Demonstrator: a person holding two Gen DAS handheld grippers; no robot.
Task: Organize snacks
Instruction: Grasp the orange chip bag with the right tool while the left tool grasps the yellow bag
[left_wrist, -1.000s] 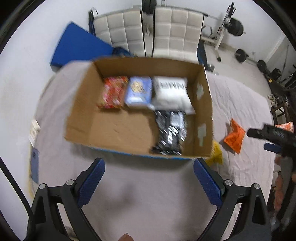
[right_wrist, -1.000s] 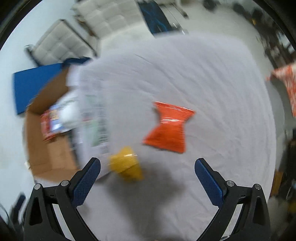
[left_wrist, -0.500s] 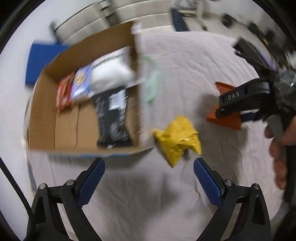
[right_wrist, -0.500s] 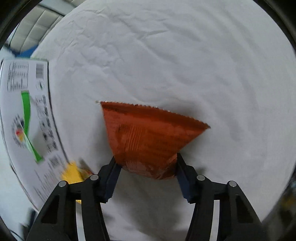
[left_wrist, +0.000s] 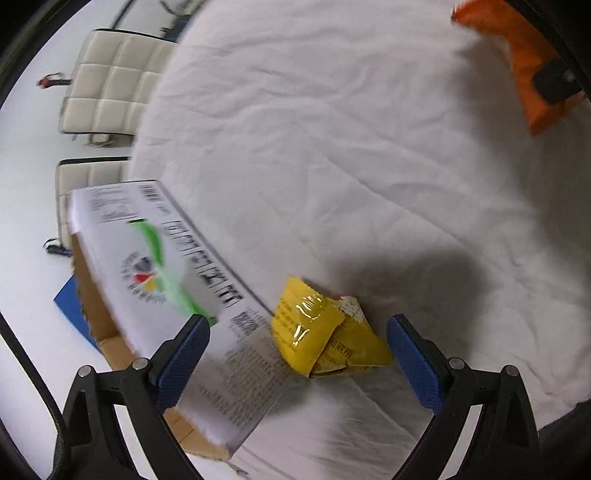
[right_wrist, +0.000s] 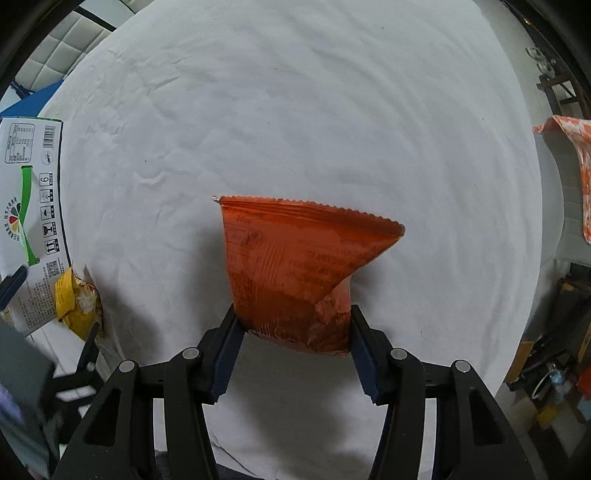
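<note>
My right gripper (right_wrist: 295, 343) is shut on an orange snack bag (right_wrist: 295, 269), pinching its lower end a little above the white cloth. The same orange snack bag (left_wrist: 524, 62) shows at the top right of the left wrist view. A crumpled yellow snack bag (left_wrist: 325, 332) lies on the cloth against the outer wall of the cardboard box (left_wrist: 170, 295). My left gripper (left_wrist: 295, 354) hangs open just in front of the yellow bag, which sits between its blue fingertips (left_wrist: 413, 358). The yellow snack bag (right_wrist: 75, 302) and box wall (right_wrist: 29, 221) also appear at the left of the right wrist view.
White cloth covers the table (right_wrist: 295, 110). Two cream padded chairs (left_wrist: 110, 81) stand beyond the table's far side. A blue mat (left_wrist: 72, 306) lies on the floor by the box. An orange patterned cloth (right_wrist: 576, 158) hangs at the right edge.
My right gripper has lifted the orange bag off the cloth. My left gripper swung right, away from the box's inside, and came down close to the yellow bag.
</note>
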